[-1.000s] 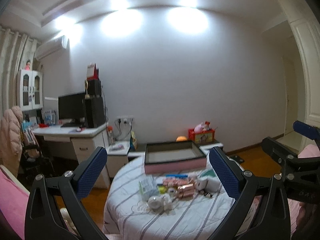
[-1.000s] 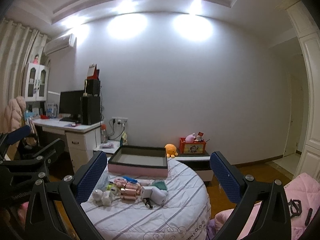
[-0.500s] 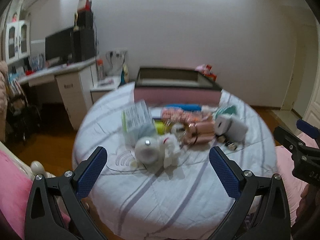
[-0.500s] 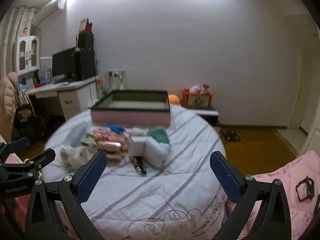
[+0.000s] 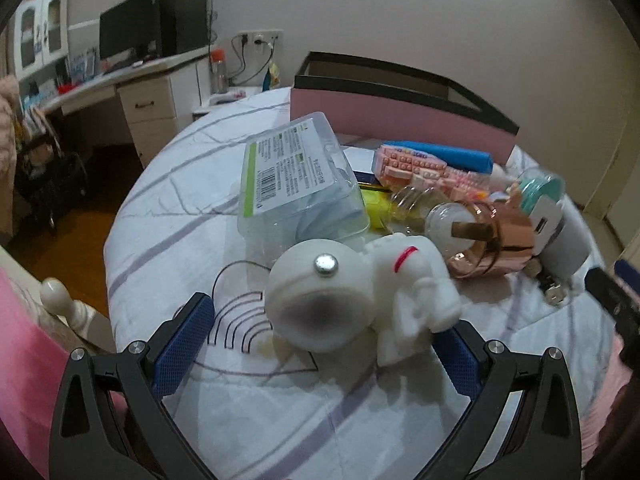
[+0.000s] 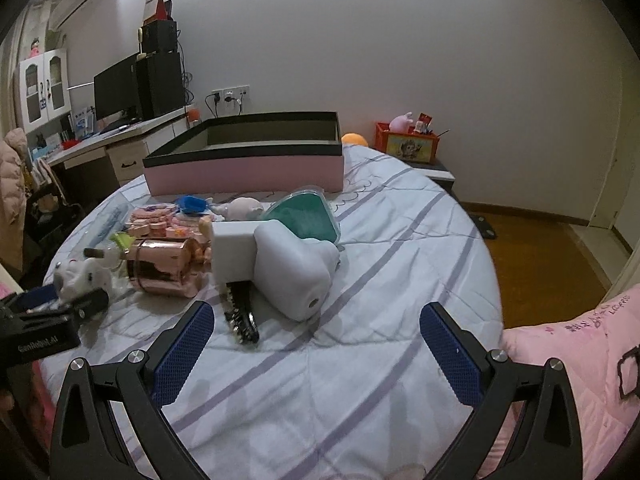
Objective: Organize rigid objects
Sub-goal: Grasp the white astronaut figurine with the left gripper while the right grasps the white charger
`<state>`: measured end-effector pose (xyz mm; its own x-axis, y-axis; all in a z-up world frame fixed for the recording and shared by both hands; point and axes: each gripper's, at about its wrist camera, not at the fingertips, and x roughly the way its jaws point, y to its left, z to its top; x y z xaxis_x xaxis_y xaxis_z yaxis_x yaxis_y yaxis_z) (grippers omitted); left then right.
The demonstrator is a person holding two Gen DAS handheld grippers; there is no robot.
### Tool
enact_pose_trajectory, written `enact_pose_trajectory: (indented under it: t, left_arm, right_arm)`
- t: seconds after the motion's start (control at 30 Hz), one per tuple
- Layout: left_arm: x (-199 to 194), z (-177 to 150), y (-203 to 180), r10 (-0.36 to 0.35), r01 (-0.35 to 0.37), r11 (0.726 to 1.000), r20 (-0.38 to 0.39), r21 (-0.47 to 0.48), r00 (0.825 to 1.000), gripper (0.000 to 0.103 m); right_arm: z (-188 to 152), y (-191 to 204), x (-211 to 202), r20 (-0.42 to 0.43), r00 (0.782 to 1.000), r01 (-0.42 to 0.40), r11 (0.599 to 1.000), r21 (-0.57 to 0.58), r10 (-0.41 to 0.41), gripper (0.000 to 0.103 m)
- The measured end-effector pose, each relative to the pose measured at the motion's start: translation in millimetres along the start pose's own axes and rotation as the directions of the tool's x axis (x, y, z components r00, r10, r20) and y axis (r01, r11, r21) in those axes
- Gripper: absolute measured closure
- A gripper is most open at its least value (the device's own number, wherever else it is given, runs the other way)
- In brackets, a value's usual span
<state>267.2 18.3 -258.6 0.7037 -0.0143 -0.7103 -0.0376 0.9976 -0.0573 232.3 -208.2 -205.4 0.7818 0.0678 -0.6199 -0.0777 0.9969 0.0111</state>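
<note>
On the bed [image 6: 360,240] | left view only: clear box [image 5: 298,172] | right view only: hair clip [image 6: 240,316]

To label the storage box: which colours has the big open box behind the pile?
Pink walls with a black rim, box; clearest in the right wrist view.

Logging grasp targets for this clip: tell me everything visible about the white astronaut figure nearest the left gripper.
The white astronaut figure looks like smooth, matte moulded plastic. It has a large round helmet with a dark visor facing the camera, a small silver disc on the helmet's side, and a thin red stripe on the body. It lies tipped on the striped bed cover, in front of the clear plastic box. The open left gripper brackets it; contact is unclear.
</note>
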Motion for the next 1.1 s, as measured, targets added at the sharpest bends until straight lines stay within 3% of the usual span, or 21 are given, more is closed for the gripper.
enact_pose_trajectory:
  t: [0.07, 0.13, 0.2, 0.27, 0.37, 0.47, 0.53, 0.6, 0.73, 0.77, 1.1]
  left_arm:
    - [1, 1, 0, -0.005, 0.005, 1.000, 0.013, 0.018, 1.000, 0.004]
    - [0, 2, -2, -0.037, 0.036, 0.999, 0.028, 0.041, 0.999, 0.024]
    - [0, 4, -2, -0.054, 0.052, 0.997, 0.040, 0.049, 0.998, 0.032]
    - [1, 7, -2, -0.063, 0.061, 0.996, 0.040, 0.057, 0.997, 0.032]
    - [2, 10, -2, -0.076, 0.073, 0.996, 0.037, 0.057, 0.996, 0.032]
    - [0, 11, -3, -0.077, 0.074, 0.995, 0.038, 0.067, 0.996, 0.032]
    - [-2, 12, -2, -0.081, 0.078, 0.995, 0.042, 0.067, 0.996, 0.032]
    - [-4, 12, -2, -0.095, 0.092, 0.994, 0.044, 0.065, 0.995, 0.032]
    - [-10, 11, -5, -0.104, 0.099, 0.991, 0.059, 0.084, 0.993, 0.032]
    - [-12, 11, -6, -0.106, 0.100, 0.991, 0.060, 0.094, 0.993, 0.032]
    - [-35, 12, -14, -0.140, 0.128, 0.985, 0.100, 0.119, 0.985, 0.032]
  right_arm:
    - [3, -3, 8, 0.000, 1.000, -0.012, 1.000, 0.005, 0.012, 0.000]
    - [6, -5, 15, -0.008, 0.999, -0.037, 0.999, 0.008, 0.037, 0.000]
    - [10, -7, 24, -0.020, 0.998, -0.054, 0.998, 0.014, 0.054, 0.000]
    - [14, -9, 32, -0.026, 0.997, -0.073, 0.997, 0.020, 0.074, 0.000]
    - [20, -12, 42, -0.048, 0.992, -0.112, 0.993, 0.031, 0.114, 0.012]
    - [21, -13, 55, -0.076, 0.987, -0.137, 0.990, 0.032, 0.139, 0.018]
    - [21, -16, 59, -0.090, 0.977, -0.191, 0.980, 0.057, 0.195, 0.024]
    - [22, -22, 64, -0.100, 0.967, -0.228, 0.971, 0.075, 0.235, 0.042]
    - [22, -21, 64, -0.105, 0.965, -0.235, 0.970, 0.068, 0.241, 0.042]
    - [22, -21, 63, -0.101, 0.967, -0.230, 0.971, 0.065, 0.236, 0.047]
    - [8, -29, 41, -0.061, 0.986, -0.149, 0.986, 0.069, 0.153, 0.046]
